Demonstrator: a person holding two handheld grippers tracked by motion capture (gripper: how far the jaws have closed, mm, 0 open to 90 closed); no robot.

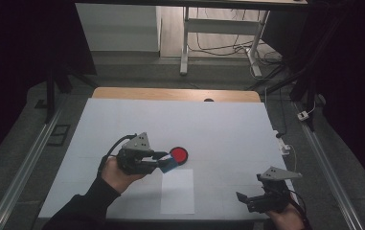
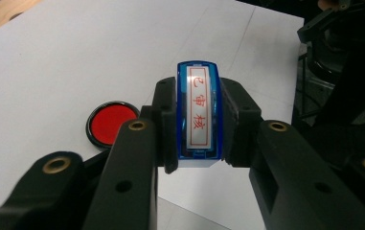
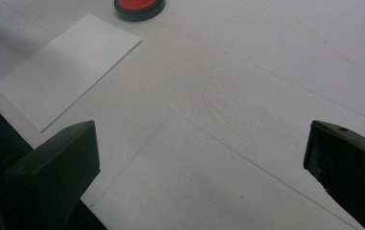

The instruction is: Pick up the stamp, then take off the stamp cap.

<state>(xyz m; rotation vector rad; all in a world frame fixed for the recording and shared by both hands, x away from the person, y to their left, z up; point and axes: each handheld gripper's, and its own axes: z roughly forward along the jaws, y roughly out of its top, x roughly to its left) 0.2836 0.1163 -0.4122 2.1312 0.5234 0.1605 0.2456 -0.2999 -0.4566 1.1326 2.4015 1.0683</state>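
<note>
My left gripper (image 1: 163, 161) is shut on a blue stamp (image 2: 199, 112); its white label with red characters faces the camera in the left gripper view. The stamp (image 1: 168, 165) hangs just left of a round red ink pad (image 1: 178, 155) in a black rim, close to it. That ink pad (image 2: 109, 122) lies on the white table, also at the top of the right gripper view as the ink pad (image 3: 139, 6). A white sheet of paper (image 1: 177, 190) lies just in front of the pad. My right gripper (image 1: 247, 199) rests open near the table's front right corner, nothing between its jaws.
The white table cover (image 1: 218, 129) ends at a wooden strip (image 1: 175, 94) at the far edge. Cables and a white plug (image 1: 285, 146) lie off the right edge. Metal rails run along both sides on the floor.
</note>
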